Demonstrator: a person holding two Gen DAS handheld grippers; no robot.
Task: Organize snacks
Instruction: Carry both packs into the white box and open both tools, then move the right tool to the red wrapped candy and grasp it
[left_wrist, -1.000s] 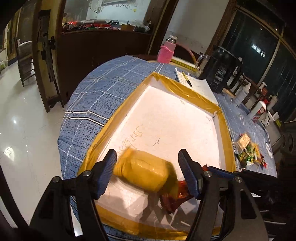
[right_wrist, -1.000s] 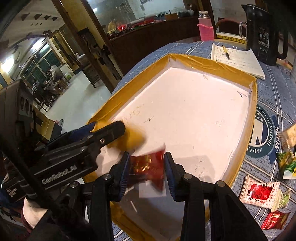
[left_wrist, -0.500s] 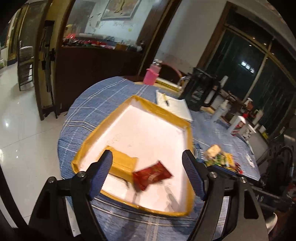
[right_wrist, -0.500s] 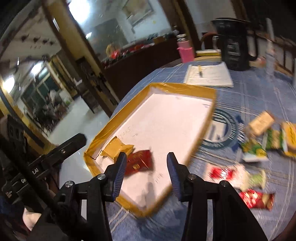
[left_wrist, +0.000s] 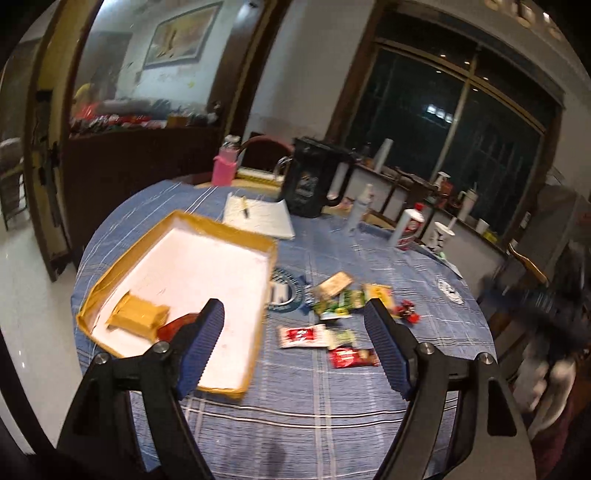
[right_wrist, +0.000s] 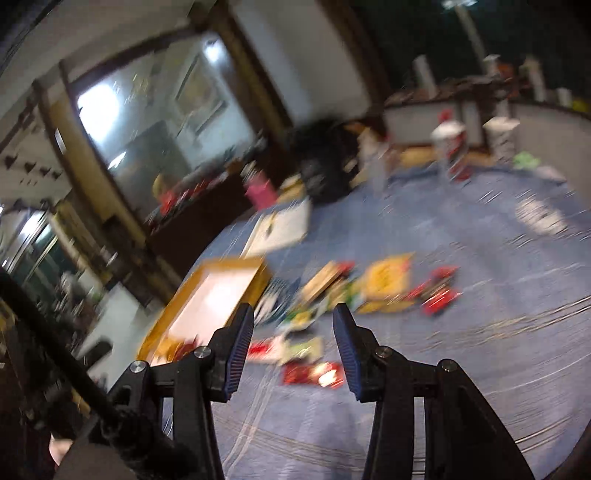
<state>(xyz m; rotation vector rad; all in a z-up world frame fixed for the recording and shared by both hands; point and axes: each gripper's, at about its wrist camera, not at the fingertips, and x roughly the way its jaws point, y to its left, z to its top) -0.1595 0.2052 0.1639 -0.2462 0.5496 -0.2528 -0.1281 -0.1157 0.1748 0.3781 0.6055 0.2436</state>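
Note:
A white tray with a yellow taped rim (left_wrist: 236, 236) lies on the blue tablecloth. In it lie a yellow snack pack (left_wrist: 138, 316) and a red snack pack (left_wrist: 177, 326), partly hidden by my left finger. Several loose snack packs (left_wrist: 334, 295) lie right of the tray, with a white-red pack (left_wrist: 301, 336) and a red pack (left_wrist: 351, 357) nearest. My left gripper (left_wrist: 293, 350) is open and empty, high above the table. My right gripper (right_wrist: 293, 347) is open and empty above the blurred loose packs (right_wrist: 384, 284); the tray (right_wrist: 177, 295) shows at its left.
A notebook with a pen (left_wrist: 258, 218), a black kettle (left_wrist: 308, 181), a pink bottle (left_wrist: 224, 166) and white bottles (left_wrist: 408, 225) stand at the table's far side. The round table's edge (left_wrist: 79, 295) drops off left of the tray.
Both grippers let go of their packs in the tray, opened, and pulled up and back. Both views swung right toward the loose packs; the right one is motion-blurred.

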